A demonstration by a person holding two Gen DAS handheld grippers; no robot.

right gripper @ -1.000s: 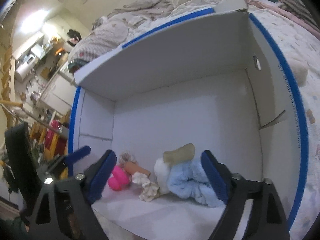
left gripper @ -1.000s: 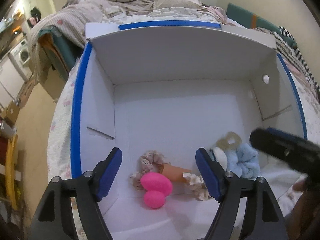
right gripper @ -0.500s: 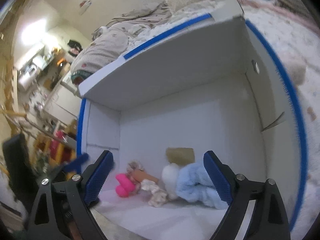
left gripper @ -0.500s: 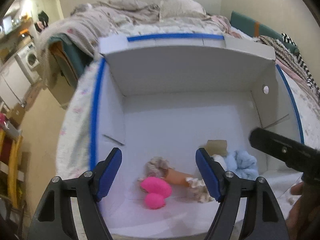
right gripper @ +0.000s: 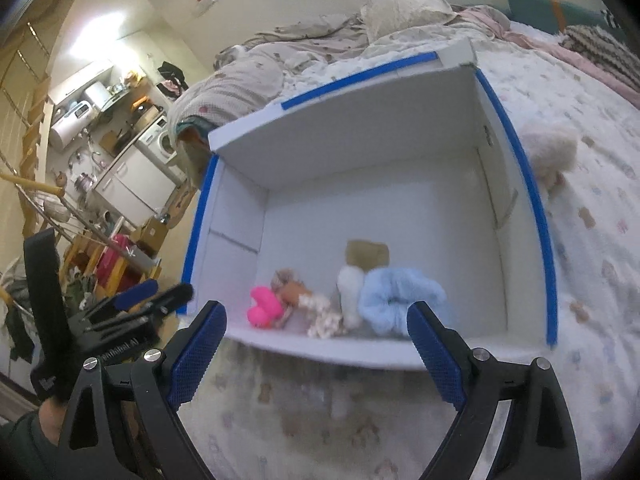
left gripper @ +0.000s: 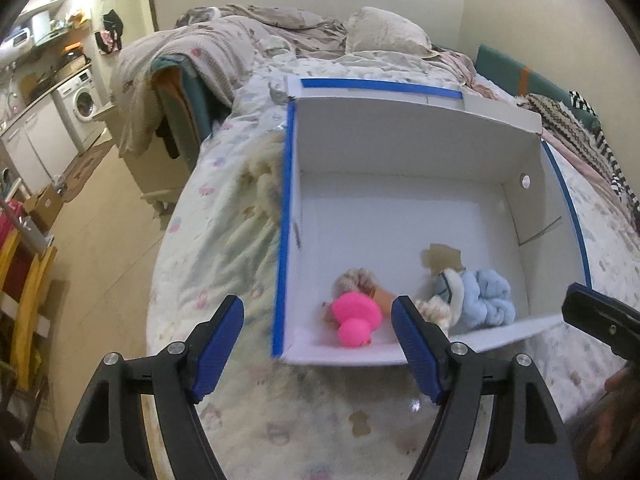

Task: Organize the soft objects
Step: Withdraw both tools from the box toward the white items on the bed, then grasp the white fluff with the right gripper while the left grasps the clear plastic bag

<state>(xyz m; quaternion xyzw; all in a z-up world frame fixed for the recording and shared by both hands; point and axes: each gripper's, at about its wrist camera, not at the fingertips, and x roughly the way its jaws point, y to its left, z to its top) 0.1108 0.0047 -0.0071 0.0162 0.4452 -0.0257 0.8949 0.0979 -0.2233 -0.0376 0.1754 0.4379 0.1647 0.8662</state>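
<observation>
A white box point(left gripper: 400, 152) edged with blue tape lies open on the bed. Near its front wall are a pink toy point(left gripper: 354, 316), a beige scrunchie point(left gripper: 354, 280), an orange cone point(left gripper: 384, 296), a white plush piece point(left gripper: 452, 292), a light blue scrunchie point(left gripper: 484, 296) and a tan piece point(left gripper: 442, 258). My left gripper point(left gripper: 318, 344) hangs open above the box's front left corner, nothing between its fingers. My right gripper point(right gripper: 316, 356) is open too, in front of the box point(right gripper: 360, 152), short of the blue scrunchie point(right gripper: 400, 296) and pink toy point(right gripper: 264, 308).
A cream fluffy object point(right gripper: 552, 152) lies on the bedsheet right of the box, and another fluffy one point(left gripper: 260, 176) lies against its left wall. Crumpled blankets and pillows point(left gripper: 280, 36) fill the bed's far end. The floor and a washing machine point(left gripper: 84, 100) are at the left.
Both grippers have drawn back and up out of the box. Its front edge and the bedsheet in front now show below the fingers. The objects inside have stayed put.
</observation>
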